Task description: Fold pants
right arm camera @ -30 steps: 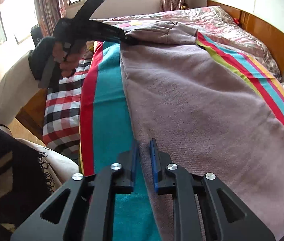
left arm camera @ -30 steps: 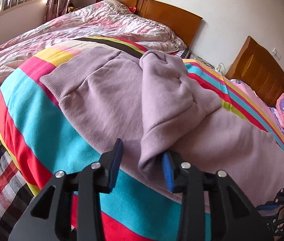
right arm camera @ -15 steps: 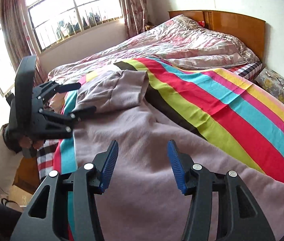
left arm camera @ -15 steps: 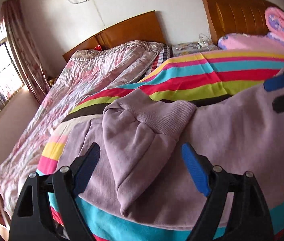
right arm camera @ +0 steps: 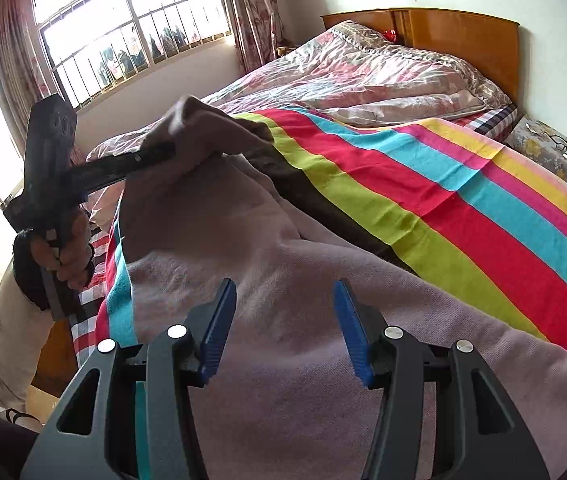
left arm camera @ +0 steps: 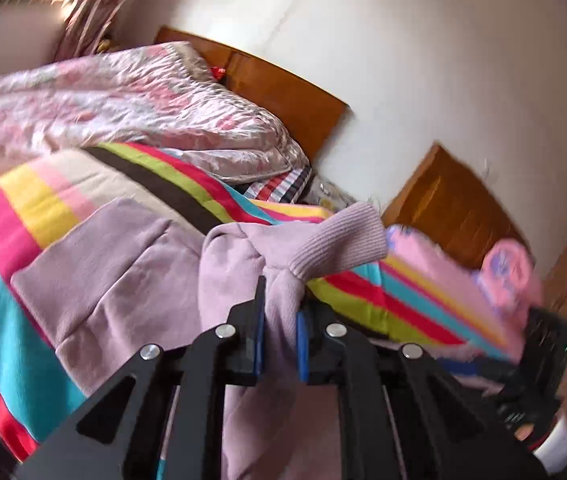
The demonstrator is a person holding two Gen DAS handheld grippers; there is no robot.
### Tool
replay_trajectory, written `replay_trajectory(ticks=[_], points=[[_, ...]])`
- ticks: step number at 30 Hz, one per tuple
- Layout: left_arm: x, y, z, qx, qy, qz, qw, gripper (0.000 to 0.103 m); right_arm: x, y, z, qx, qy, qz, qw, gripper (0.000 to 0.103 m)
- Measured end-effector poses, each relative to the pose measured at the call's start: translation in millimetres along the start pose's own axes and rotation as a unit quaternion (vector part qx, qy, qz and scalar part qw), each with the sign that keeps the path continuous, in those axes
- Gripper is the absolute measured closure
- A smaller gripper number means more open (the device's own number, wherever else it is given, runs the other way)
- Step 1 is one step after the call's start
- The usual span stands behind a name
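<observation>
The mauve fleece pants [left arm camera: 123, 276] lie on a striped blanket [left arm camera: 15, 216] on the bed. My left gripper [left arm camera: 280, 320] is shut on a pant leg just below its ribbed cuff [left arm camera: 339, 240] and holds it lifted. In the right wrist view the left gripper [right arm camera: 163, 152] holds that leg end [right arm camera: 207, 128] raised above the bed. My right gripper [right arm camera: 283, 320] is open and empty, low over the pants' wide part [right arm camera: 291, 360].
A pink quilt [right arm camera: 363, 76] covers the far bed with a wooden headboard [right arm camera: 463, 36]. A second headboard [left arm camera: 455, 204] and pink bedding [left arm camera: 507, 276] are on the right. A window [right arm camera: 123, 28] is at the back. A checked sheet [right arm camera: 91, 320] hangs at the bed's edge.
My left gripper has closed on the pant leg near the cuff and lifted it. My right gripper stays open over the pants.
</observation>
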State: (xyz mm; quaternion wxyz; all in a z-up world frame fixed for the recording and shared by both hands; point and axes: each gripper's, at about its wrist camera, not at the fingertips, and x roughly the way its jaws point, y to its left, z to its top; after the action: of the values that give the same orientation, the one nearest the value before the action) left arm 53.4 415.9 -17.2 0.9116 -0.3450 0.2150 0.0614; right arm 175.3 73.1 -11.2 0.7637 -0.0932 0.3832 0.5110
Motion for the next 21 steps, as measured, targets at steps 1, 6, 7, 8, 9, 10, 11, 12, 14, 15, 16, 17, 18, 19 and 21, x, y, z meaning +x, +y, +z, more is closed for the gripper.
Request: replay_trajectory(ticks=[1, 6, 7, 8, 9, 10, 11, 12, 14, 15, 16, 17, 18, 19, 21], points=[[-7, 29, 3, -0.077, -0.011, -0.021, 0.9968, 0.09, 2, 0, 0, -0.002, 0.002, 0.001, 1.0, 0.052], [-18, 87, -3, -0.168, 0.025, -0.027, 0.9852, 0.068, 20, 8, 10, -0.019, 0.017, 0.013, 1.0, 0.052], [-18, 88, -5, -0.162, 0.033, -0.031, 0.9857, 0.05, 25, 12, 15, -0.029, 0.02, 0.015, 0.999, 0.052], [-19, 88, -7, -0.159, 0.035, -0.041, 0.9858, 0.04, 29, 16, 22, -0.04, 0.022, 0.019, 0.999, 0.052], [-22, 89, -7, -0.155, 0.031, -0.045, 0.9864, 0.038, 35, 20, 31, -0.051, 0.021, 0.025, 0.998, 0.052], [-25, 89, -7, -0.149, 0.026, -0.041, 0.9876, 0.036, 40, 25, 41, -0.061, 0.019, 0.032, 0.997, 0.052], [-27, 89, -7, -0.144, 0.022, -0.037, 0.9886, 0.034, 47, 30, 52, -0.069, 0.016, 0.04, 0.997, 0.052], [-29, 90, -6, -0.145, 0.017, -0.04, 0.9884, 0.033, 54, 34, 64, -0.077, 0.013, 0.047, 0.996, 0.052], [-35, 92, -8, -0.153, 0.007, -0.047, 0.9871, 0.026, 73, 43, 89, -0.088, 0.013, 0.063, 0.994, 0.052], [-38, 93, -10, -0.151, 0.006, -0.043, 0.9876, 0.026, 83, 47, 101, -0.091, 0.013, 0.072, 0.993, 0.052], [-40, 94, -12, -0.148, 0.007, -0.036, 0.9884, 0.026, 95, 50, 114, -0.094, 0.013, 0.079, 0.992, 0.052], [-44, 96, -13, -0.148, 0.002, -0.024, 0.9887, 0.026, 106, 52, 125, -0.095, 0.017, 0.089, 0.991, 0.052], [-50, 100, -16, -0.154, -0.007, -0.012, 0.988, 0.026, 120, 53, 137, -0.095, 0.021, 0.096, 0.991, 0.052], [-55, 106, -17, -0.163, -0.014, -0.011, 0.9864, 0.027, 132, 53, 147, -0.094, 0.023, 0.098, 0.99, 0.053], [-64, 120, -18, -0.185, -0.034, -0.007, 0.982, 0.027, 158, 51, 167, -0.092, 0.034, 0.106, 0.99, 0.057]])
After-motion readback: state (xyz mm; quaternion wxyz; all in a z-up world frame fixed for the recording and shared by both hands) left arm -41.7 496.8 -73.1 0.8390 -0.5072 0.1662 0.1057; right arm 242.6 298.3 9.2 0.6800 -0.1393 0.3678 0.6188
